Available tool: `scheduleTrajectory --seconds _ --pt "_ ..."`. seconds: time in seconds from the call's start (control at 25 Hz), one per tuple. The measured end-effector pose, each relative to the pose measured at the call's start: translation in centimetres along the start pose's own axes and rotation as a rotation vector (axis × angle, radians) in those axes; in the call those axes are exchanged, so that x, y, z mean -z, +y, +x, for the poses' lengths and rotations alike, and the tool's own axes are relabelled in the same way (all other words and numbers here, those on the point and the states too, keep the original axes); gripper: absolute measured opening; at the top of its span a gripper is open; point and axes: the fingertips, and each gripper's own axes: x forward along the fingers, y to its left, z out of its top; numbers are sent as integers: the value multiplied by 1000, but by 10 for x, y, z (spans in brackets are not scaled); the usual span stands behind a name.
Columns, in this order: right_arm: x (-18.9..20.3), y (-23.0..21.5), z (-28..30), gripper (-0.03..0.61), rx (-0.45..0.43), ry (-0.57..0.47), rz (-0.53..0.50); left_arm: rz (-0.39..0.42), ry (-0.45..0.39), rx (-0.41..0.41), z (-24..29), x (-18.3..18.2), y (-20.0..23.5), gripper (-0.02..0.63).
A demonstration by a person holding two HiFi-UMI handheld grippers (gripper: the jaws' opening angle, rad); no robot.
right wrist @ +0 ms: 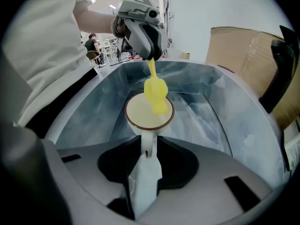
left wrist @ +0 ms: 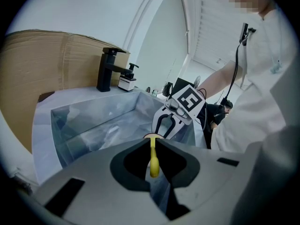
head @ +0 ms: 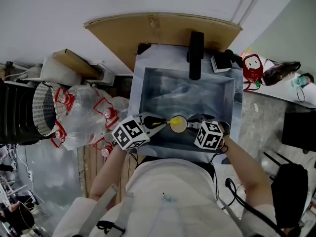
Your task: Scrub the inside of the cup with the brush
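Two grippers meet over the near half of the sink (head: 148, 78) in the head view. The left gripper (head: 149, 123) comes in from the sink's left side and the right gripper (head: 194, 122) from its right. Between them, close to the sink's near wall, is the cup (head: 178, 124), its round mouth turned up toward the camera. The yellow brush (head: 163, 123) reaches to the cup from the left. A black tap (head: 196, 53) stands on the sink's far rim with cardboard (head: 163, 28) behind it, and a bag of bottles (head: 86, 117) lies to the sink's left.

Left gripper view: the jaws are closed on the brush's thin yellow handle, which runs forward between them. Only a sliver of the cup's rim shows past the jaw tips. The right gripper faces this one from across the sink's inside.

Right gripper view: the jaws are clamped on the cup's white handle. The cup is inside the sink, its brown-edged mouth tilted toward the camera. The brush's head lies at the far side of that mouth, its tip within the rim. Its handle rises to the left gripper above.
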Motion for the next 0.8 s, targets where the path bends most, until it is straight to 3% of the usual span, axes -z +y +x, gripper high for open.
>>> scheduleTrajectory --seconds 0.4,0.8 --pt "1 1 2 78 -1 16 1 11 38 11 3 5 -1 35" --pt "1 1 1 75 13 20 9 151 179 31 19 9 -6 35"
